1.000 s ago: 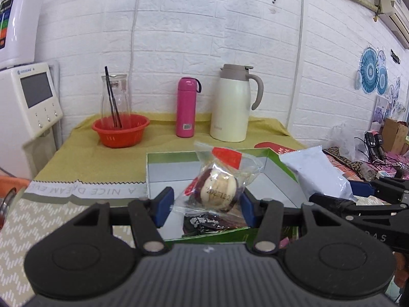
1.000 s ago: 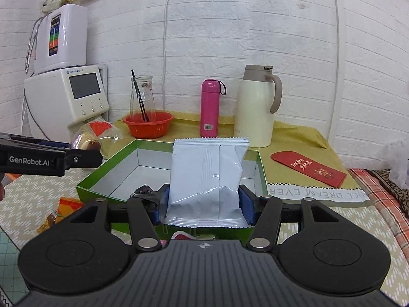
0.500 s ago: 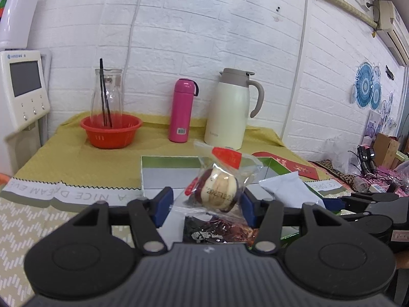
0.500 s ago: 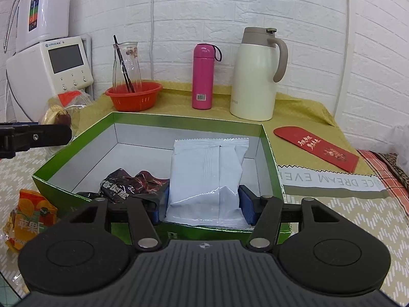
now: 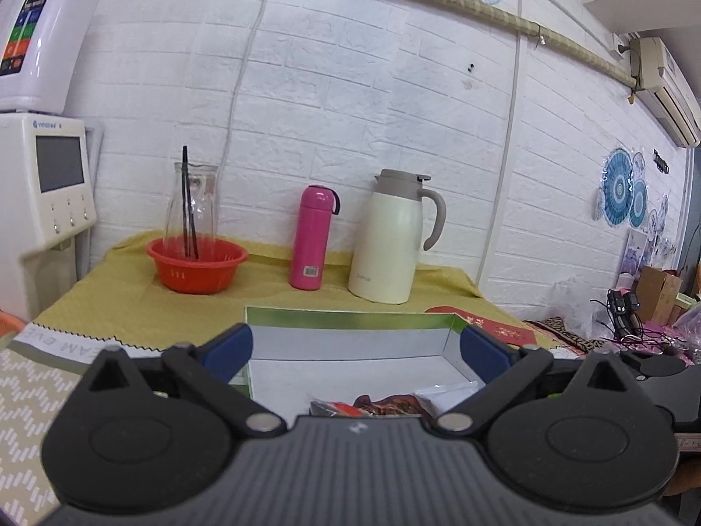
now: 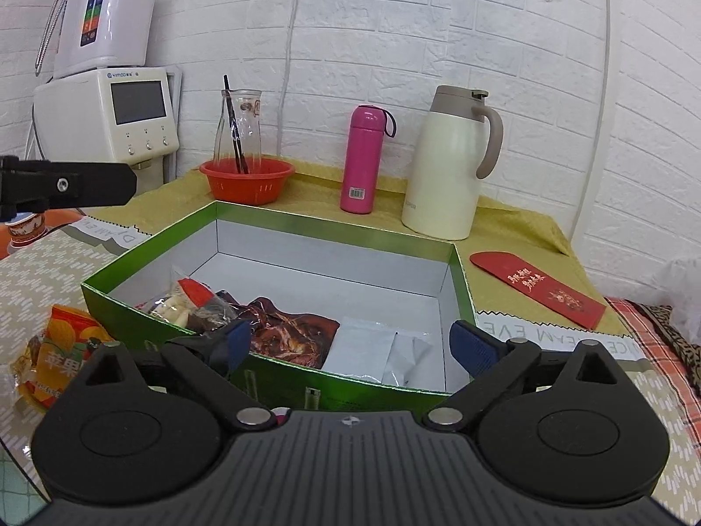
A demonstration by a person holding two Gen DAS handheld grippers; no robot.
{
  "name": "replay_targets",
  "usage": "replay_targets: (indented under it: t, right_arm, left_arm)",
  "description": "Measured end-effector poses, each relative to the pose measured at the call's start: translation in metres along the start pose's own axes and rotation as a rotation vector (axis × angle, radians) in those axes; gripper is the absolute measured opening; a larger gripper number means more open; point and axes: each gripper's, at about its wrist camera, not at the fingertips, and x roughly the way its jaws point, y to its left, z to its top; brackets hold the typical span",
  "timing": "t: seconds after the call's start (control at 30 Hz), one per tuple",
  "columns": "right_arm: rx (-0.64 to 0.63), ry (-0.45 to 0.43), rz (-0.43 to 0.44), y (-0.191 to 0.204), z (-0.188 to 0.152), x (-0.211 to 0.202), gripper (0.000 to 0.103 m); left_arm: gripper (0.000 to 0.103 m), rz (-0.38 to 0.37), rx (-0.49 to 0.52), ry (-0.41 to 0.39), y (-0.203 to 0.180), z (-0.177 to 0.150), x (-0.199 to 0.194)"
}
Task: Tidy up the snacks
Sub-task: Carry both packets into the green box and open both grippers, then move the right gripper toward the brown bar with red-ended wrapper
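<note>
A green box (image 6: 280, 223) with a white inside lies on the table; it also shows in the left wrist view (image 5: 350, 316). In it lie a clear-wrapped round pastry (image 6: 186, 302), a dark brown snack pack (image 6: 293, 335) and a white pouch (image 6: 377, 353). My right gripper (image 6: 350, 342) is open and empty above the box's near edge. My left gripper (image 5: 355, 346) is open and empty over the box; one of its arms shows at the left of the right wrist view (image 6: 65, 186). An orange snack bag (image 6: 57, 361) lies on the table left of the box.
At the back stand a red basket (image 6: 247, 179) with a glass carafe (image 6: 238, 129), a pink bottle (image 6: 363, 158) and a cream jug (image 6: 451, 175). A red envelope (image 6: 539, 287) lies right of the box. White appliances (image 6: 109, 109) stand at the left.
Both grippers have opened. The wrapped pastry left my left gripper and the white pouch left my right gripper; both now lie in the box.
</note>
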Motion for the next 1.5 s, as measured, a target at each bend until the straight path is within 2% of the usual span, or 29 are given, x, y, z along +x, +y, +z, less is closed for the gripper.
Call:
replay_targets:
  t: [0.23, 0.37, 0.67, 0.8, 0.93, 1.03, 1.13, 1.27, 1.43, 1.5]
  right_arm:
    - [0.005, -0.055, 0.030, 0.011, -0.003, -0.043, 0.103]
    - [0.013, -0.065, 0.068, 0.016, -0.013, -0.074, 0.103]
    - [0.054, 0.033, 0.124, 0.030, -0.066, -0.120, 0.103]
    - [0.087, 0.120, 0.127, 0.041, -0.090, -0.127, 0.103]
    - [0.161, 0.184, 0.141, 0.053, -0.100, -0.123, 0.103]
    - [0.175, 0.187, 0.077, 0.071, -0.097, -0.115, 0.103]
    - [0.148, 0.141, 0.033, 0.090, -0.089, -0.103, 0.103]
    - [0.086, 0.168, -0.020, 0.106, -0.087, -0.083, 0.103]
    - [0.021, 0.174, -0.024, 0.093, -0.101, -0.108, 0.103]
    - [0.038, 0.177, -0.020, 0.080, -0.110, -0.121, 0.103]
  left_arm:
    - [0.100, -0.035, 0.015, -0.028, -0.021, 0.000, -0.045]
    - [0.100, -0.003, 0.007, 0.008, -0.029, -0.006, -0.072]
    - [0.100, -0.021, -0.180, 0.220, -0.022, -0.062, -0.113]
    - [0.100, 0.000, -0.228, 0.274, -0.016, -0.086, -0.127]
    - [0.100, 0.031, -0.273, 0.292, -0.006, -0.095, -0.139]
    - [0.100, 0.054, -0.279, 0.287, -0.002, -0.096, -0.147]
    - [0.100, 0.065, -0.272, 0.275, -0.001, -0.095, -0.151]
    - [0.100, 0.060, -0.273, 0.276, -0.001, -0.094, -0.154]
    - [0.100, 0.056, -0.266, 0.297, -0.003, -0.098, -0.148]
    - [0.100, 0.042, -0.274, 0.311, -0.005, -0.100, -0.143]
